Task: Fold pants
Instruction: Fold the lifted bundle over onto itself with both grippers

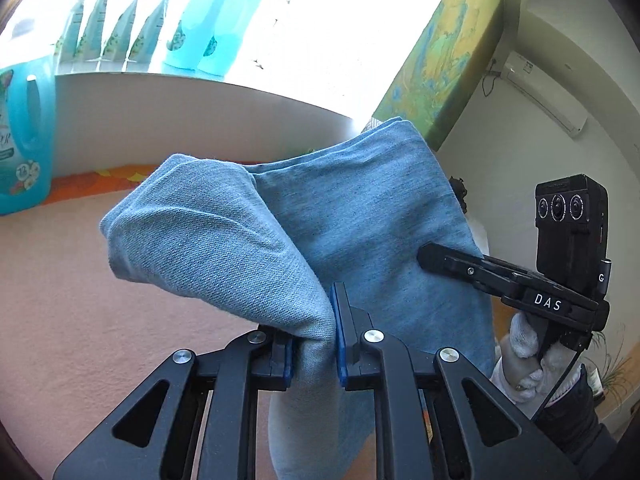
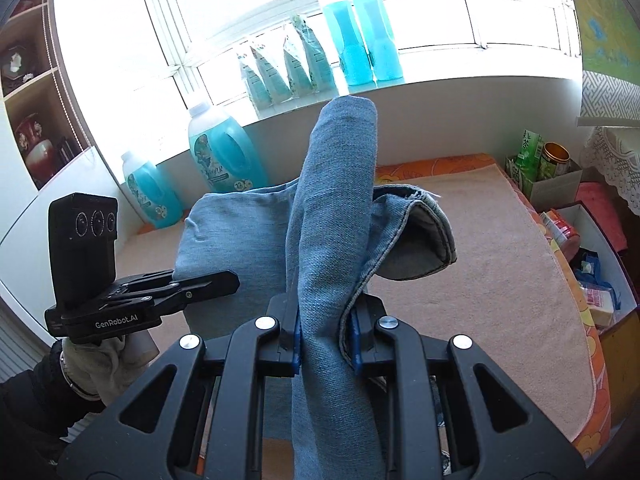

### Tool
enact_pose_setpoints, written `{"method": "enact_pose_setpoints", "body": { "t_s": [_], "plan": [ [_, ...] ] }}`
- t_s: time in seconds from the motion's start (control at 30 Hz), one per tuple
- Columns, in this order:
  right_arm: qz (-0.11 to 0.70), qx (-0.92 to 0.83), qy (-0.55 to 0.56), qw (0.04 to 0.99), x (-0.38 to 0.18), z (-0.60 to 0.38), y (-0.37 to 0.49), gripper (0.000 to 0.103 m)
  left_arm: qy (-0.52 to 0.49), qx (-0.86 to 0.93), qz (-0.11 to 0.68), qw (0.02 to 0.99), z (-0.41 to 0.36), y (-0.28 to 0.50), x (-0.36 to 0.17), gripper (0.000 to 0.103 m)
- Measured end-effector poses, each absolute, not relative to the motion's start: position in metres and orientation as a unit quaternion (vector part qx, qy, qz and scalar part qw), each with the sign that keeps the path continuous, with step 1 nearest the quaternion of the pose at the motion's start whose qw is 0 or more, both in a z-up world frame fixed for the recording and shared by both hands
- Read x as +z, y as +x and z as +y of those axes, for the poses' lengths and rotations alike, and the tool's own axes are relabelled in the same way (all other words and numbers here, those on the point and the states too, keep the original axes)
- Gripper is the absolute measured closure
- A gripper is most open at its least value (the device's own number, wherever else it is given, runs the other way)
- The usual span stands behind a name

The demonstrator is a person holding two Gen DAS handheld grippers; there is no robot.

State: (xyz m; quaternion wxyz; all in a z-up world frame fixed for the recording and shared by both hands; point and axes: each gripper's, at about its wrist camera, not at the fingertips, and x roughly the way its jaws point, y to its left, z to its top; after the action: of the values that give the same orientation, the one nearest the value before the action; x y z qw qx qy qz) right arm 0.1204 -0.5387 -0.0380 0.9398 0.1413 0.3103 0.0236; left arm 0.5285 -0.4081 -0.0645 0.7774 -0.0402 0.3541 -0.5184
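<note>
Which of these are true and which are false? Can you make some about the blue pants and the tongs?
1. Both tongs pinch the pants. True: the left tongs and right tongs are each shut on the fabric.
2. The pants lie flat on the mat. False: they are lifted above the pink mat.
3. Blue bottles stand on the windowsill. True.
4. The pants are red. False: light blue denim.
5. A hem opening shows near the right tongs. True.
</note>
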Motion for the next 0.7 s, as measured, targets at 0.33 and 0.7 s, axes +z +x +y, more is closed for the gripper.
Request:
{"method": "enact_pose_setpoints", "body": {
  "t_s": [0.33, 0.7],
  "plan": [
    [0.280, 0.021, 0.121, 0.952, -0.001, -0.542, 0.160, 0.084, -0.051, -0.510, 0.314, 0.799, -0.416, 0.561, -0.033, 0.090],
    [0.271, 0.011, 0.107, 0.957, 0.011, -0.574, 0.228, 0.084, -0.036, -0.499, 0.297, 0.813, -0.445, 0.611, -0.014, 0.090]
  ]
}}
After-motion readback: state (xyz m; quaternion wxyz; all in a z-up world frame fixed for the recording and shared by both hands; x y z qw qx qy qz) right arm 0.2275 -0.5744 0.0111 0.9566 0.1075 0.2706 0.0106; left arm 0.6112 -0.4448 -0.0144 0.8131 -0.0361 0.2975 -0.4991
